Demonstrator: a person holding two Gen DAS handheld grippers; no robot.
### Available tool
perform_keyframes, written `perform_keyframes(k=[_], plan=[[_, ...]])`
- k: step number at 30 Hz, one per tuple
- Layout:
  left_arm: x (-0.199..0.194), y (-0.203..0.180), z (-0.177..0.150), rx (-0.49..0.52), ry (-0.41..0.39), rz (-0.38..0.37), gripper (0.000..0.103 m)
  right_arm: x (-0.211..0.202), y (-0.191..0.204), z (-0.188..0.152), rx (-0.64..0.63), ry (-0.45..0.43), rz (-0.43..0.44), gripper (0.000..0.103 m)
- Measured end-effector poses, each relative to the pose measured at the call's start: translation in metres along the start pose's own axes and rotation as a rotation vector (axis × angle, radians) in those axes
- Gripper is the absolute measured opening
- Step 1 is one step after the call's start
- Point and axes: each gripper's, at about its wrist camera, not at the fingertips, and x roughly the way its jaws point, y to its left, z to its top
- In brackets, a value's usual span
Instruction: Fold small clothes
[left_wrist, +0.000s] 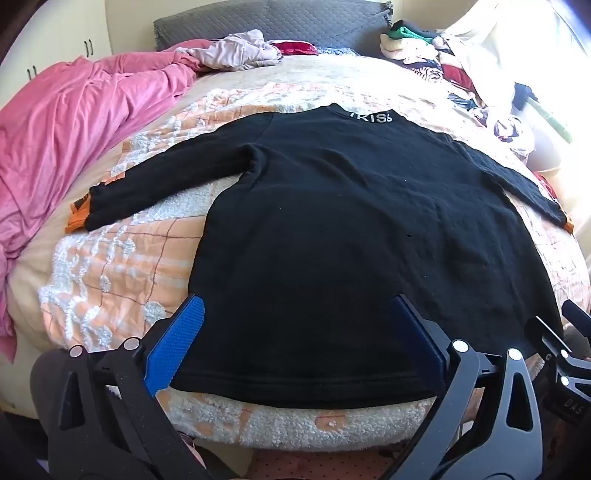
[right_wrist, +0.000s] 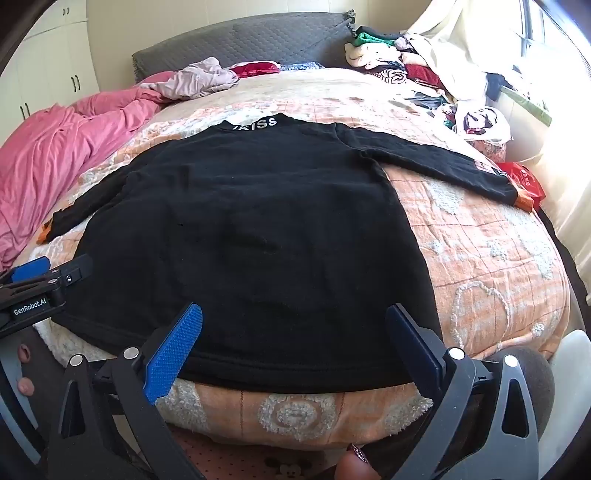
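The shirt (left_wrist: 332, 221) lies flat on the bed (left_wrist: 110, 266), hem just ahead of both sets of jaws. Left gripper (left_wrist: 295, 332) and right gripper (right_wrist: 295, 336) stand wide apart, empty. Each should pinch a hem corner squarely. Only the right view shows the red bag (right_wrist: 524, 181) beyond the right cuff.

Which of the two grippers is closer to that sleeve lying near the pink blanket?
Left. The left gripper hovers open over the shirt's hem on that sleeve's side; the right gripper hovers over the hem's opposite end.
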Motion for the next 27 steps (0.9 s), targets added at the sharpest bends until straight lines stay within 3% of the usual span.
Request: perform_keyframes(k=[12,14,27], plan=[[0.001,-0.002,0.003,-0.007,0.011,-0.022,0.094,0.0,0.02,-0.002,-0.005,-0.016,-0.009,0.099],[0.001,-0.003,0.002,-0.008,0.009,-0.026,0.094,-0.002,0.004,-0.001,0.003,-0.014,0.005,0.099],[0.0,0.002,-0.004,-0.02,0.004,-0.039,0.094,-0.003,0.012,-0.002,-0.014,-0.016,0.005,0.099]])
